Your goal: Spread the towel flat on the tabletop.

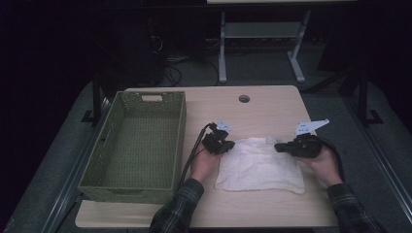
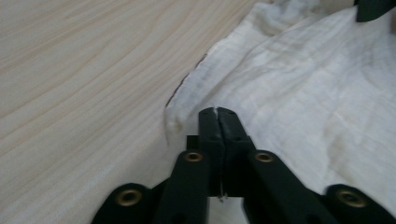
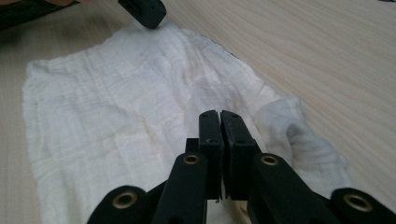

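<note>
Lying flat on the light wooden desk (image 1: 262, 107), a white cloth (image 1: 260, 167) spreads between the person's two hands, just right of a green woven basket (image 1: 138, 145) that stands at the desk's left side.

The left hand-held gripper (image 1: 228, 144) sits at the cloth's far left corner. In the left gripper view its jaws (image 2: 218, 122) are pressed together, with a thin sliver of white fabric showing at their tips, so they are clamped on the cloth's edge; the cloth (image 2: 303, 93) spreads away to the right of the jaws and bare wood lies to the left.

The right hand-held gripper (image 1: 279, 146) rests at the cloth's far right corner, pointing leftward toward the other. In the right gripper view its jaws (image 3: 219, 126) are also pressed together over the fabric (image 3: 116, 107), beside a rumpled fold of the corner; whether any cloth is actually caught between them I cannot tell, as no fabric shows in the seam.

Both hands lie on the desk behind their grippers, plaid sleeves coming in from the near edge. The cloth's near edge lies flat and slightly wavy, well apart from both grippers.
</note>
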`<action>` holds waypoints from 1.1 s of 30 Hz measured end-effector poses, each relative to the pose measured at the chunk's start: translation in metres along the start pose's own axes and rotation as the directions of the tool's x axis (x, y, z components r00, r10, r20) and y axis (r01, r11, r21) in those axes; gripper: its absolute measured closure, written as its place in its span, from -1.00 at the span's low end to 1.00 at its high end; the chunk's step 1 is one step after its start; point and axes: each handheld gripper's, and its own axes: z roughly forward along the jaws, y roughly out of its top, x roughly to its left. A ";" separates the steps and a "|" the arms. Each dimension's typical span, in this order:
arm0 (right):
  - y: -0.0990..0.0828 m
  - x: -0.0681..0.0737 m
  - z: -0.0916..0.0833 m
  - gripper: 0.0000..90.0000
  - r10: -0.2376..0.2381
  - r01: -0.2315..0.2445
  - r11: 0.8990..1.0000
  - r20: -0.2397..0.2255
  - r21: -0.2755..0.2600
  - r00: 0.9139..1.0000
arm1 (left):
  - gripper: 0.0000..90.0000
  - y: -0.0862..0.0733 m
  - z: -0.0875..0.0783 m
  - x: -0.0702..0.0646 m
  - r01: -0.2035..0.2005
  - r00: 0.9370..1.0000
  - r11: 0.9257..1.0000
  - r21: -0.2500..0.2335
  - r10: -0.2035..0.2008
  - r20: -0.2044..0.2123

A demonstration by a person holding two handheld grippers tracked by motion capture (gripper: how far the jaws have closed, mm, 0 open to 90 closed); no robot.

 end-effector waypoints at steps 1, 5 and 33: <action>0.000 0.002 -0.002 0.95 0.000 0.000 1.000 -0.008 -0.006 1.000 | 0.99 0.000 -0.003 -0.003 -0.004 1.000 1.000 0.000 0.004 -0.002; -0.003 0.010 -0.011 0.96 -0.010 0.009 1.000 -0.034 -0.029 0.999 | 0.99 -0.001 -0.015 -0.015 -0.033 0.999 0.999 0.001 0.033 -0.006; -0.015 0.030 -0.016 0.61 -0.062 0.062 0.998 -0.063 0.005 0.996 | 0.54 0.008 0.009 0.020 0.033 0.995 0.999 -0.004 -0.034 -0.097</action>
